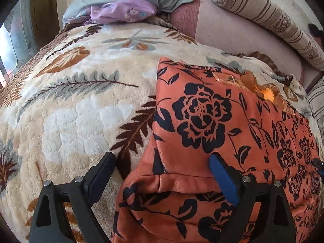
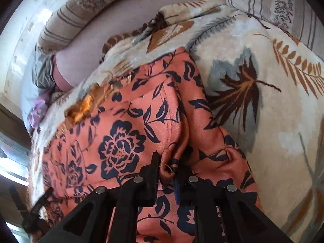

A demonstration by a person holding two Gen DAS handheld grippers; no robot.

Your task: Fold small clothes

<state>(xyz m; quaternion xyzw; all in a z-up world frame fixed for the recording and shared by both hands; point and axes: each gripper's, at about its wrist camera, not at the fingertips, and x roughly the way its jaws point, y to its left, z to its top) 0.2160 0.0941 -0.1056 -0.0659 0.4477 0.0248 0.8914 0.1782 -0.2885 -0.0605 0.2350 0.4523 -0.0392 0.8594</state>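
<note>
An orange garment with black flowers (image 1: 204, 121) lies on a cream leaf-patterned blanket (image 1: 70, 105). In the left wrist view my left gripper (image 1: 162, 160) stands open, its jaws wide over the garment's hemmed near-left corner; the blue-padded finger rests on the cloth, the other over the blanket. In the right wrist view the same garment (image 2: 121, 137) fills the middle. My right gripper (image 2: 169, 168) is shut on a bunched, rolled fold of its hem. A torn, frayed patch (image 1: 263, 89) shows at the garment's far edge.
Striped floral bolsters (image 1: 269, 22) line the far right side, with a pink sheet (image 1: 232, 32) before them. A pile of purple and grey-blue clothes (image 1: 125, 10) lies at the far end. The bed's left edge drops toward a bright window (image 1: 10, 46).
</note>
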